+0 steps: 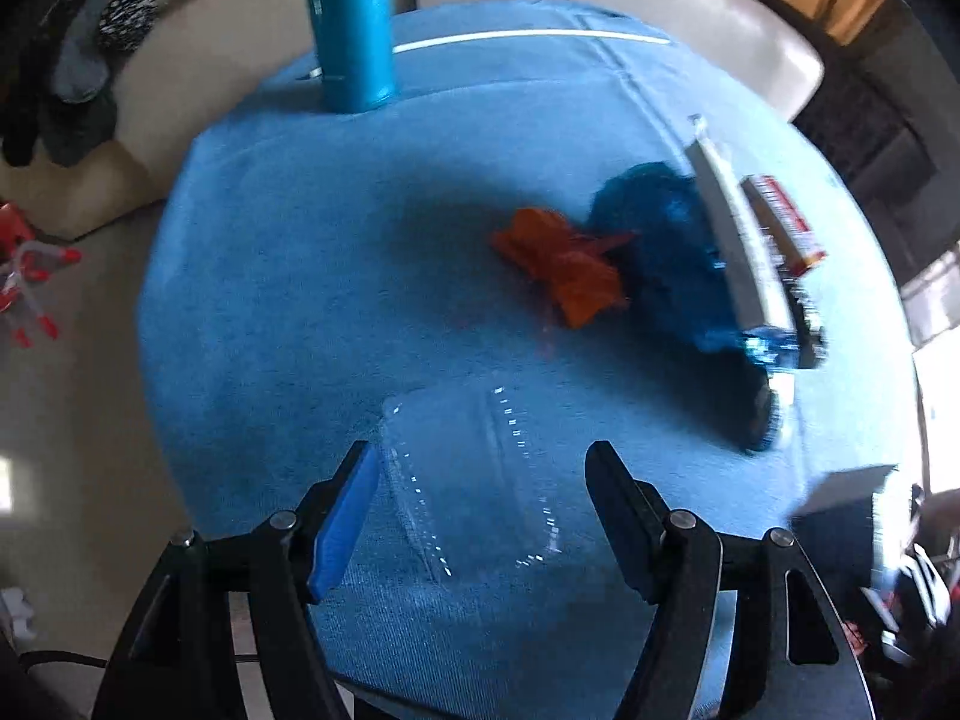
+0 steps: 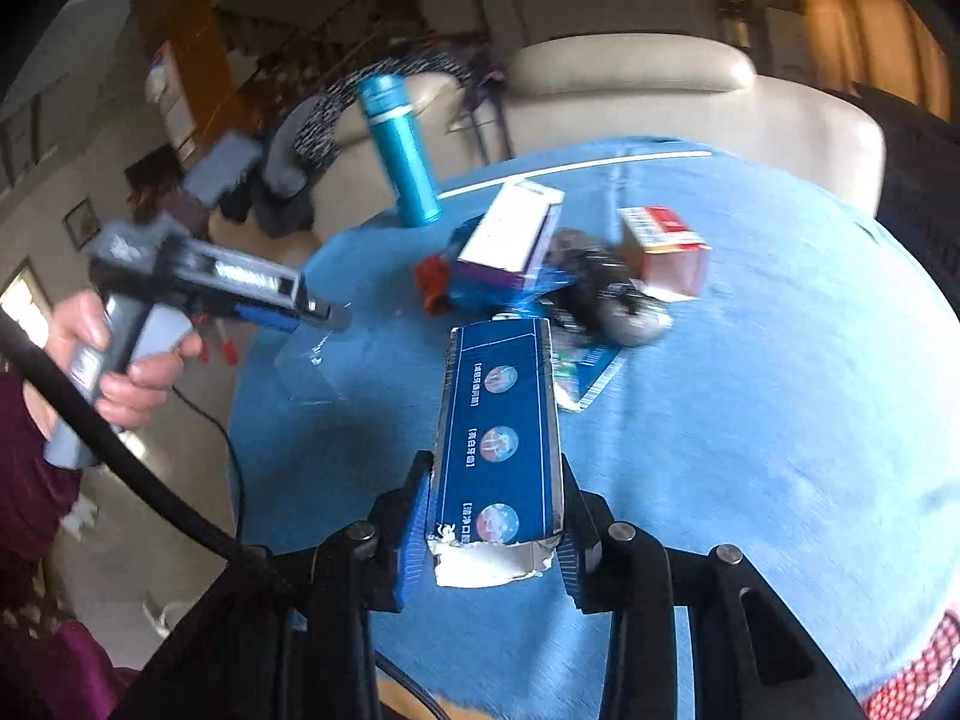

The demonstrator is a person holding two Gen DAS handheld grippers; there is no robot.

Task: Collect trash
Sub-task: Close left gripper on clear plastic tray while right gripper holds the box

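Note:
In the right wrist view my right gripper [image 2: 497,471] is shut on a long dark-blue toothpaste box [image 2: 498,420] with a torn silver end, held above the blue tablecloth [image 2: 780,420]. Beyond it lies a blurred heap: a white and purple box [image 2: 510,228], a red box [image 2: 660,240], a black wrapper [image 2: 600,288] and an orange scrap [image 2: 432,285]. My left gripper [image 1: 480,453] points down, open, over a clear plastic piece [image 1: 474,480]. The piece lies between the fingers, and the right pad stands apart from it. Ahead lie the orange scrap [image 1: 558,264] and a crumpled blue wrapper [image 1: 654,258].
A teal bottle [image 1: 351,24] [image 2: 402,150] stands at the table's far edge. A cream sofa [image 2: 630,84] with dark clothes on it runs behind the table. A person's hand [image 2: 138,372] holds the left gripper [image 2: 336,315]. A black cable hangs at the left.

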